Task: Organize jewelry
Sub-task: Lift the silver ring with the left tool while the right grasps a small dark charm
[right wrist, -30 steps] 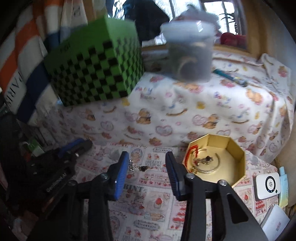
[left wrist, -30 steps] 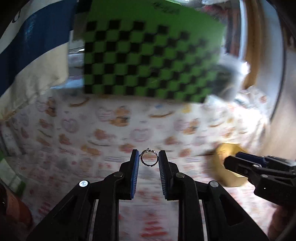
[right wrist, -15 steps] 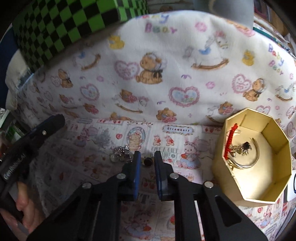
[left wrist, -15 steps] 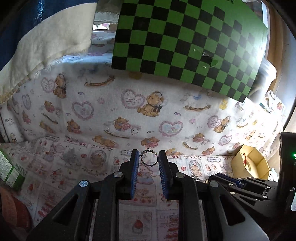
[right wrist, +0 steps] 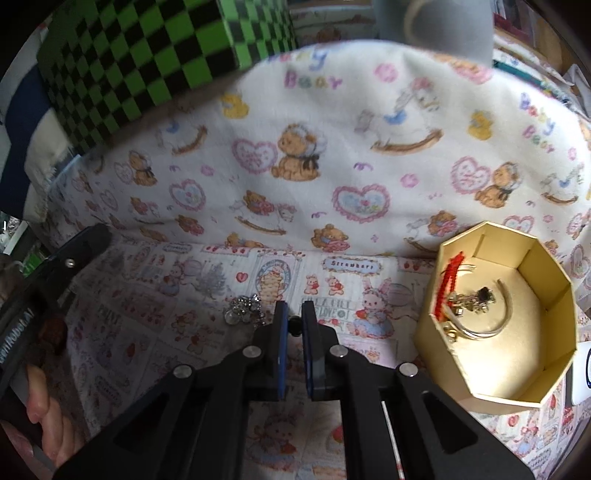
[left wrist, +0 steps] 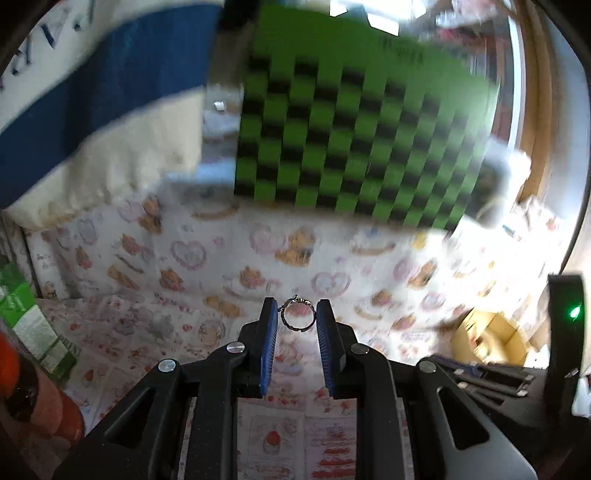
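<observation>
My left gripper (left wrist: pixel 297 314) is shut on a small silver ring (left wrist: pixel 297 317) held upright between its blue pads, above the printed cloth. My right gripper (right wrist: pixel 294 320) is shut on a small dark jewel piece (right wrist: pixel 294 325) low over the cloth. A silver sparkly cluster (right wrist: pixel 243 308) lies just left of its tips. The gold octagonal box (right wrist: pixel 554 306) stands to the right, holding a red cord (right wrist: pixel 448 286), a silver bangle and a dark charm. The box also shows blurred in the left wrist view (left wrist: pixel 491 343). The left gripper body shows at the left of the right wrist view (right wrist: pixel 55 280).
A green and black checkered box (left wrist: pixel 362 140) stands at the back on the raised teddy-bear blanket (right wrist: pixel 332 147). A grey tub (right wrist: pixel 436 22) sits behind it. A white device (right wrist: pixel 583 373) lies at the right edge. Green packaging (left wrist: pixel 26 317) is at the left.
My right gripper has closed onto the dark piece on the cloth. My left gripper has swung, still holding the ring; its view is now blurred.
</observation>
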The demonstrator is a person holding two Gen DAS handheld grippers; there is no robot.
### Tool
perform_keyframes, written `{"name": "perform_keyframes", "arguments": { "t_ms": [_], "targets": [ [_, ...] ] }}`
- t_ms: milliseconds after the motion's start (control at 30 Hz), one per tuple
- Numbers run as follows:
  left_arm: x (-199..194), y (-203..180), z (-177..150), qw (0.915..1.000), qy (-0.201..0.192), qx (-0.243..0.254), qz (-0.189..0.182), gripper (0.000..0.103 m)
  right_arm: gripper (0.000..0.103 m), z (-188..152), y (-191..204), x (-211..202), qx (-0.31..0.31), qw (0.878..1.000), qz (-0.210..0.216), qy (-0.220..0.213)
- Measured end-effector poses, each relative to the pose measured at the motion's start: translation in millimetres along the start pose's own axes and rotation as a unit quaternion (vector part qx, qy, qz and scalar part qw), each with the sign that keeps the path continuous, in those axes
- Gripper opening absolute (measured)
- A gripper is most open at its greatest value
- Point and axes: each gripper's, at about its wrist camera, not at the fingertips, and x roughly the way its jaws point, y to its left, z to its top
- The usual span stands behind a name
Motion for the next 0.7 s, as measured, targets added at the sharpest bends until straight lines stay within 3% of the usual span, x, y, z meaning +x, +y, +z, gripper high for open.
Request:
{"name": "perform_keyframes", "arguments": {
  "t_ms": [200,400,700],
  "targets": [
    [-28.1,-23.3,2.5,0.9954,-0.072,0.059,0.020,0.020,0.007,1.8,1.7,-35.2,-0.010,0.999,0.012,-0.047],
    [-32.6,-43.3,-3.1,0.9916,-0.082,0.099,0.015,0.020,0.007,8.7,-3.2,-82.7,-0.034,0.994,0.014,-0.107],
    [-57.9,-59.4,-4.5,0.9896,-0.094,0.107,-0.021,0.020,0.006,-6.1,-32.5,-134.7,-0.024,0.985,0.001,-0.173]
  ]
}}
